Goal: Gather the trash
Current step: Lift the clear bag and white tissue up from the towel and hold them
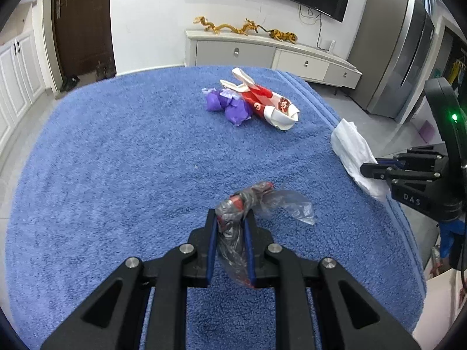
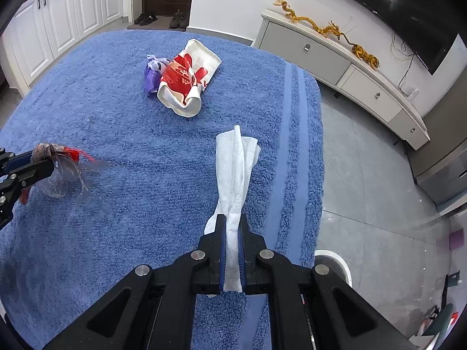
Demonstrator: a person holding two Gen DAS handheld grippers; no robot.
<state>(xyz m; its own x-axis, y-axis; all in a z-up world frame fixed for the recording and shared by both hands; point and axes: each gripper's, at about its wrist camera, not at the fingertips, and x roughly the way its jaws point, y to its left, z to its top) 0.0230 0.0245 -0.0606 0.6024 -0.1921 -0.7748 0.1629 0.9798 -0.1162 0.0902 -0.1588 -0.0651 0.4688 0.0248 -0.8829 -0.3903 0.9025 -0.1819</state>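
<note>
My left gripper (image 1: pixel 230 218) is shut on a crumpled clear plastic wrapper with red print (image 1: pixel 248 201) and holds it just above the blue towel (image 1: pixel 116 160). It also shows in the right wrist view (image 2: pixel 43 160), with the wrapper (image 2: pixel 61 166). My right gripper (image 2: pixel 233 221) is shut on a white paper tissue (image 2: pixel 236 169) near the towel's right edge; it also shows in the left wrist view (image 1: pixel 367 170), with the tissue (image 1: pixel 353 148). A flattened red-and-white paper cup (image 1: pixel 271 105) (image 2: pixel 186 81) and a purple crumpled wrapper (image 1: pixel 227 106) (image 2: pixel 151 74) lie together at the far side.
The blue towel (image 2: pixel 116 218) covers the table. A white round bin (image 2: pixel 335 262) stands on the floor below the table's right edge. A white TV cabinet (image 1: pixel 277 55) with golden dragon figures (image 1: pixel 233 26) stands behind, and a grey fridge (image 1: pixel 402 58) at right.
</note>
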